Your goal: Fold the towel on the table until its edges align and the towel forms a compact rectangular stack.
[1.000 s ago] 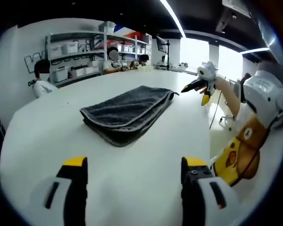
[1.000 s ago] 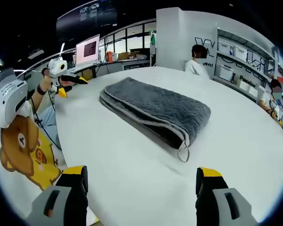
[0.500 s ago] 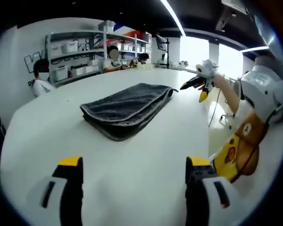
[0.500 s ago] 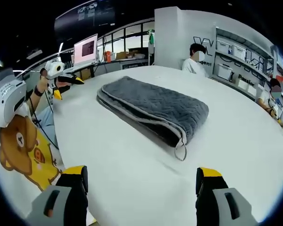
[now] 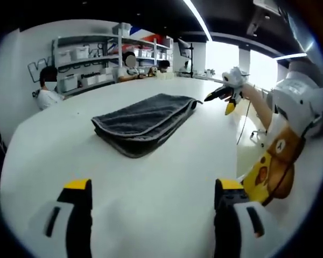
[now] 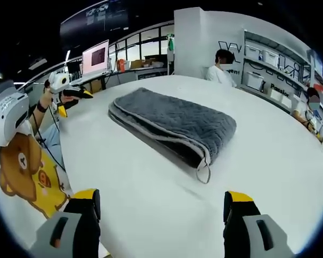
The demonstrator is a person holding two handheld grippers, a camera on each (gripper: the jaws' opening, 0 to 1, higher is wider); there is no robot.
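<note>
Grey quilted towel (image 6: 175, 124) lies folded into a compact rectangle on white table (image 6: 269, 145); looks done, left gripper (image 5: 151, 201) and right gripper (image 6: 161, 207) both spread wide, holding nothing.

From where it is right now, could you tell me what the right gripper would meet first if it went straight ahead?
Probably the folded grey towel, at its near end by the hanging loop. The open right gripper first faces bare white table; depth is uncertain.

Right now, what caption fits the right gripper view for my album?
Folded gray towel lying on the white table, open right gripper waiting in front.
</note>
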